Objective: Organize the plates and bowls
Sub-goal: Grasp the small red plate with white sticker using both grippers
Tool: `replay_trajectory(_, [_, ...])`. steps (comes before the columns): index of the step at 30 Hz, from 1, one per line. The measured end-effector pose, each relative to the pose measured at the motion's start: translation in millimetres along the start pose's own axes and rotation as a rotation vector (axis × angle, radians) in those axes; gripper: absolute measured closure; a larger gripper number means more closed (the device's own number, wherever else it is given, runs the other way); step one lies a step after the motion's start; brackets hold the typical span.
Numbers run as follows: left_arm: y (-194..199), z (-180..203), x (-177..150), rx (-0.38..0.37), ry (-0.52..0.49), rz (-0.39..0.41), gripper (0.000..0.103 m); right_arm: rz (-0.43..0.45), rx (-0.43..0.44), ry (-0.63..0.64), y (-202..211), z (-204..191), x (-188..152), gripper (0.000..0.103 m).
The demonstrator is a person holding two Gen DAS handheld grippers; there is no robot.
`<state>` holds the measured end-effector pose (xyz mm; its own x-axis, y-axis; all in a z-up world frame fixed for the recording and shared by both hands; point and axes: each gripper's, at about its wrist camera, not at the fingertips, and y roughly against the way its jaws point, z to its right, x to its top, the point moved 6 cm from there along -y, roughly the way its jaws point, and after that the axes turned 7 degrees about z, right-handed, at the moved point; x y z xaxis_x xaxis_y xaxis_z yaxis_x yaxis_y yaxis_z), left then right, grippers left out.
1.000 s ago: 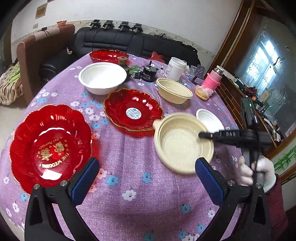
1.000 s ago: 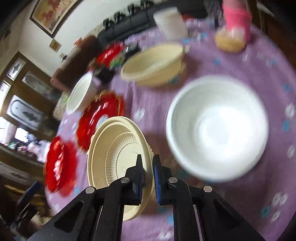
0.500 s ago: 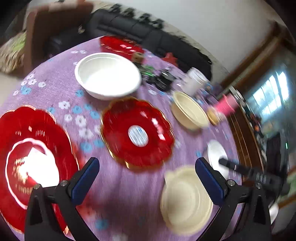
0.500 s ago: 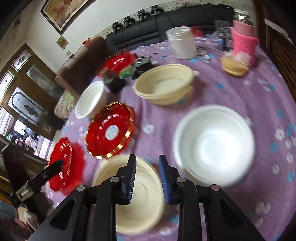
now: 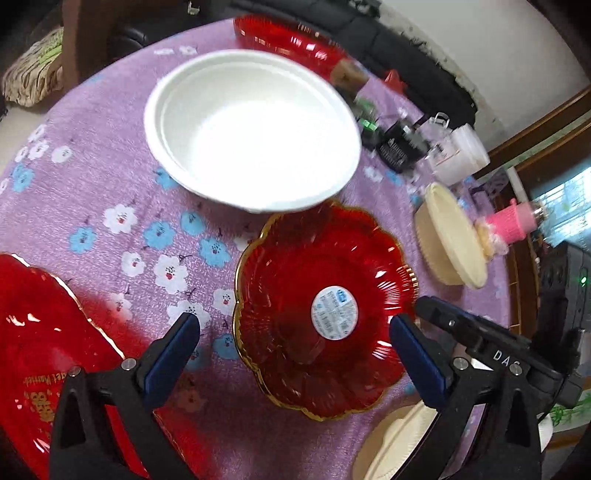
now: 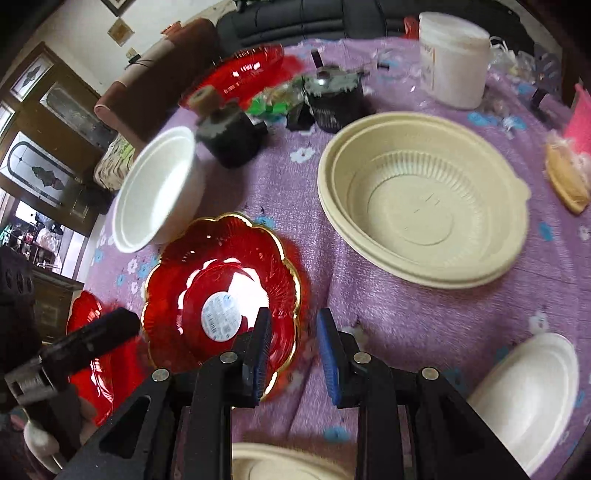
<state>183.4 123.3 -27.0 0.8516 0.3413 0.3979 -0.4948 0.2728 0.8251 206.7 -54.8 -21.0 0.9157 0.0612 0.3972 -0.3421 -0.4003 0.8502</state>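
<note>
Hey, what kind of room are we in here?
Probably a home living or dining room: a round table under a purple floral tablecloth, a black leather sofa behind it, and a framed picture on the wall.

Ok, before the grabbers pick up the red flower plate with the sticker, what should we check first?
1. Left gripper open wide enough: ok, its blue pads stand on either side of the red plate.
2. Right gripper empty: ok, its jaws have just been opening and nothing sits between them.
3. Red plate empty: ok, only a round sticker inside.
4. Red plate free of neighbours: cannot tell, the white bowl overlaps its far rim in the left view.
5. Cream bowl out of the way: ok, it stands apart.
</note>
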Motion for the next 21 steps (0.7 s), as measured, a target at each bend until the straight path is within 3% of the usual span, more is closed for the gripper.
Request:
replay_trajectory(3, [-6.8,8.3,0.2,0.01,-0.032,0.009,0.001,-0.025,-0.011,0.007,-14.9,1.6,-0.8,0.076])
replay_trajectory(5, [-12.0,18.8,-0.4,-0.003,-0.07,0.0,0.007,-0.04,-0.008,0.0,-24.2,2.4,-3.6,0.077])
replay_trajectory(6, [-15.2,23.3,-2.8,0.009,-0.096,-0.013,0.009,-0.034,-0.002,0.002,-25.4,1.5,-4.6,0.079])
replay_trajectory(7, [-16.7,24.6,-3.3,0.022,-0.113,-0.014,0.01,-0.021,0.005,0.014,-25.0,-1.1,-4.6,0.088])
replay_trajectory(9, [-19.4,25.7,-4.6,0.046,-0.144,-0.016,0.013,-0.004,-0.015,0.04,-21.8,-4.9,-5.1,0.09])
replay_trajectory(15, [-8.8,15.1,0.4,0.021,-0.114,-0.006,0.043,0.055,-0.015,0.046,-2.4,-10.4,-8.4,0.092])
replay_trajectory(21, [13.5,21.5,-7.9,-0.006,-0.132,0.025,0.045,0.122,0.011,0.03,30.8,-10.8,-12.0,0.092])
